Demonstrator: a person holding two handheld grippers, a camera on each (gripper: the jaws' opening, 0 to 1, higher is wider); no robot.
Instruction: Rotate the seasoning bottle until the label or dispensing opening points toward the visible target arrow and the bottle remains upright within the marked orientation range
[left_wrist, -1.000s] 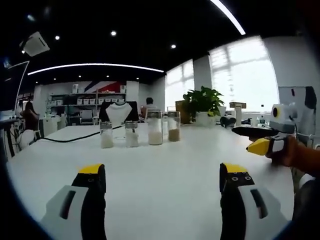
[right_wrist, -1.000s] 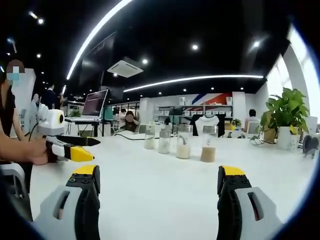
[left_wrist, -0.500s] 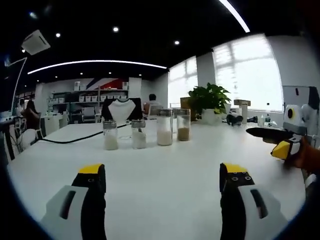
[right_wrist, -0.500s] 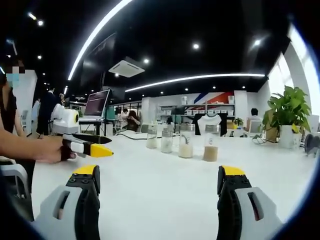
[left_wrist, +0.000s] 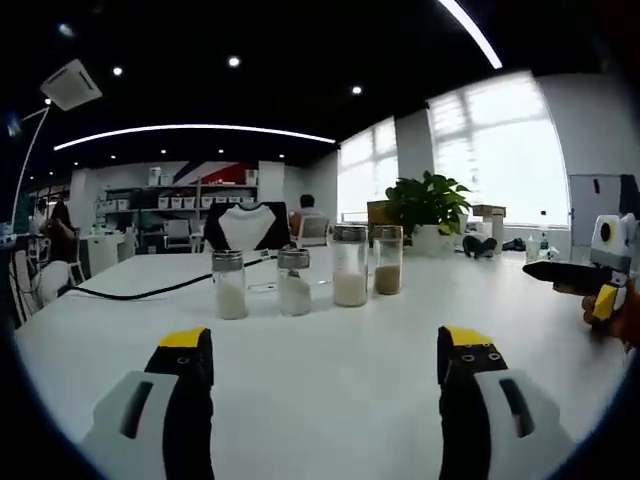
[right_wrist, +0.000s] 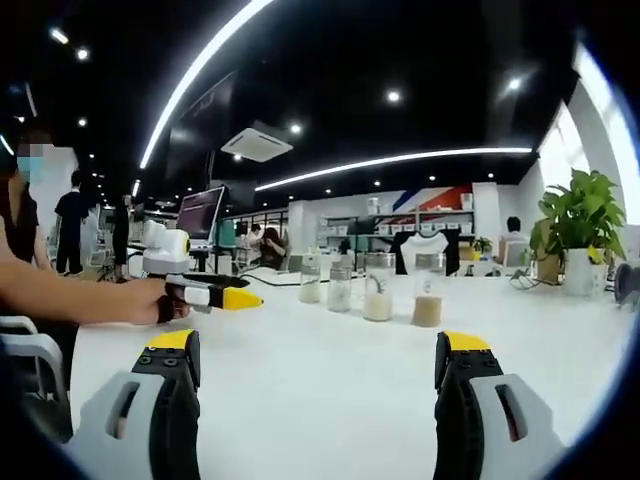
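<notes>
Over the preceding second both grippers had moved forward across the white table, so that the row of four jars appeared larger and nearer in each view. In the left gripper view the left gripper stood with its jaws wide apart and held nothing; the right gripper, at the right edge with a hand around it, showed too little of itself to tell how its jaws stood there. In the right gripper view the right gripper was likewise wide open and empty, and the left gripper reached in from the left, further toward the jars than before. The seasoning jars stood upright in a row on the table, well ahead of both grippers and untouched: two short and two tall. No target arrow could be made out. The approach seemed under way; rotation had not yet begun.
</notes>
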